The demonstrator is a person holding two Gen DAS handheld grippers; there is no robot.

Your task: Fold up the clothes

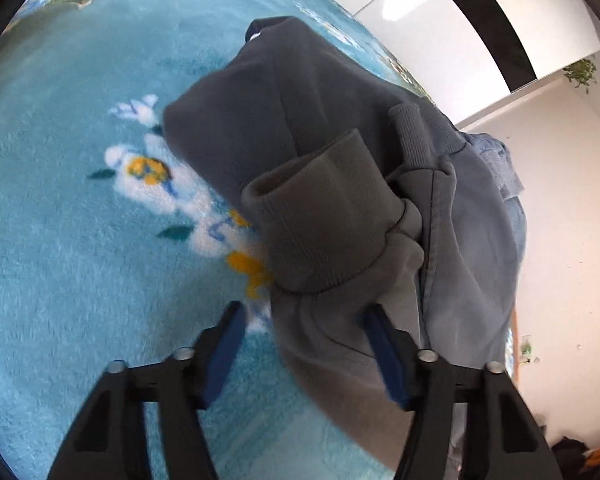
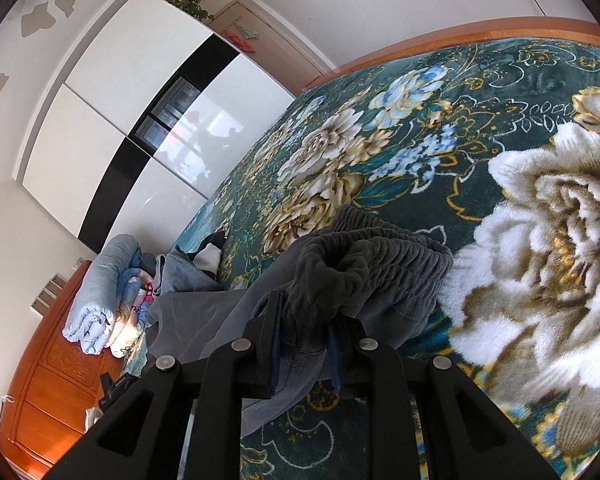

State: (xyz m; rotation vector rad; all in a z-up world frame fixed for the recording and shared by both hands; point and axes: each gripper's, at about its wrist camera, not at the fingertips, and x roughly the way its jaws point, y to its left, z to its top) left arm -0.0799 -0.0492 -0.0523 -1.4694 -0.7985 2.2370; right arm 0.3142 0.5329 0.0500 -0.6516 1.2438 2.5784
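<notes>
No legible text, label or number on any surface in either view.

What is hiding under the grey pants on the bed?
Under the grey pants lies the fluffy blue flowered blanket; white and yellow flowers poke out at the edge. Whatever sits beneath the middle of the pants is covered, so it can't be seen.

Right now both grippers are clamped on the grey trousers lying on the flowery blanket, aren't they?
Only partly. The right gripper is clamped on the waistband of the grey trousers, as the right wrist view shows. The left gripper is open: in the left wrist view its pads stand apart at the cuff end, gripping nothing. The blanket is indeed flowery.
</notes>
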